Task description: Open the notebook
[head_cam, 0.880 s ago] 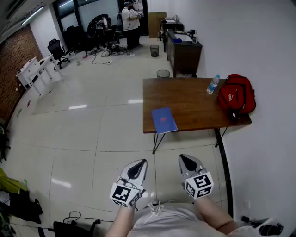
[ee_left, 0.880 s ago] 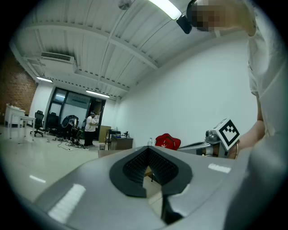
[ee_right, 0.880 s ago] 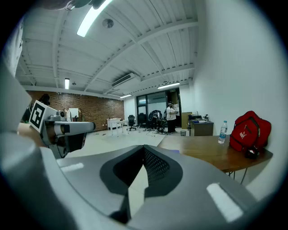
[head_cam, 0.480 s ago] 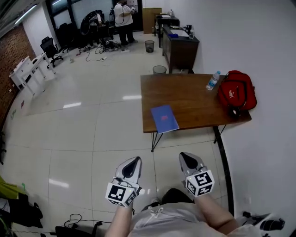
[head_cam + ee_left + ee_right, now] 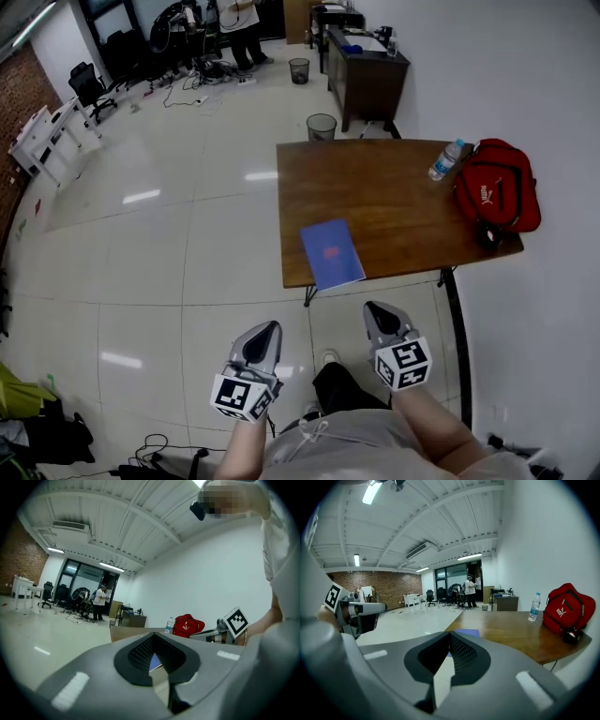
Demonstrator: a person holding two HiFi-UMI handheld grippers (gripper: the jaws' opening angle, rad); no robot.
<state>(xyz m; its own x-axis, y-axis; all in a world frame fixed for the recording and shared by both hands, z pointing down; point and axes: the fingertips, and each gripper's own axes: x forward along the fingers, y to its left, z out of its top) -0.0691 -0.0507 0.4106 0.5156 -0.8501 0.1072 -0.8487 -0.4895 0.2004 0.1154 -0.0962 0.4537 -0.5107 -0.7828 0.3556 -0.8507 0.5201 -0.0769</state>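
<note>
Since the earlier frame the tabletop had drawn nearer in the head view. The blue notebook lay closed at its near left corner. The left gripper and right gripper hung low in the frame, well apart from it.

In the left gripper view the fingers met at their tips and held nothing. A sliver of blue showed beyond them.

In the right gripper view the fingers were likewise closed and empty. A bottle and red bag stood at right.

This looked like the approach. Next, a tip would need to reach the cover's edge and lift it. The wood was bare, the floor glossy.
</note>
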